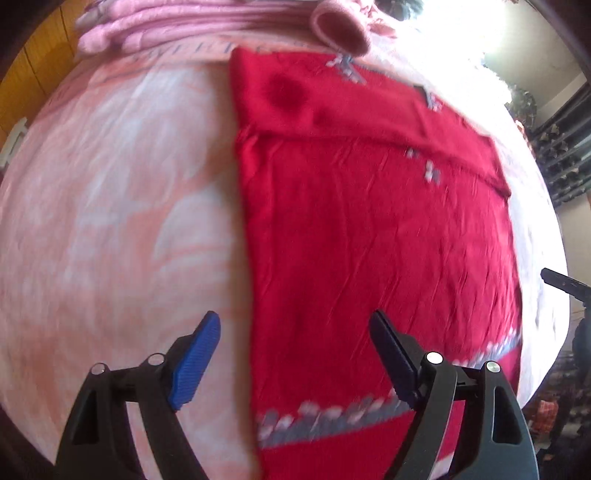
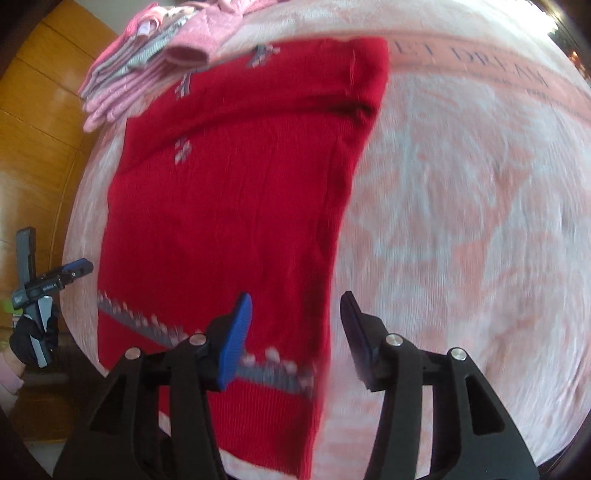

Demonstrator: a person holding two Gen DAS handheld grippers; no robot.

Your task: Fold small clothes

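A red knitted sweater with a grey-and-white patterned band near its hem lies flat on a pink-and-white blanket; its sleeves are folded in across the top. My left gripper hovers open over the sweater's lower left edge, nothing between its fingers. In the right wrist view the same sweater fills the left half. My right gripper is open above the sweater's lower right edge, holding nothing. The left gripper shows at the far left, held by a gloved hand.
A stack of folded pink clothes sits at the far end of the blanket, touching the sweater's top; it also appears as a pink pile. Wooden panelling stands to the left. Dark shelves are at the right.
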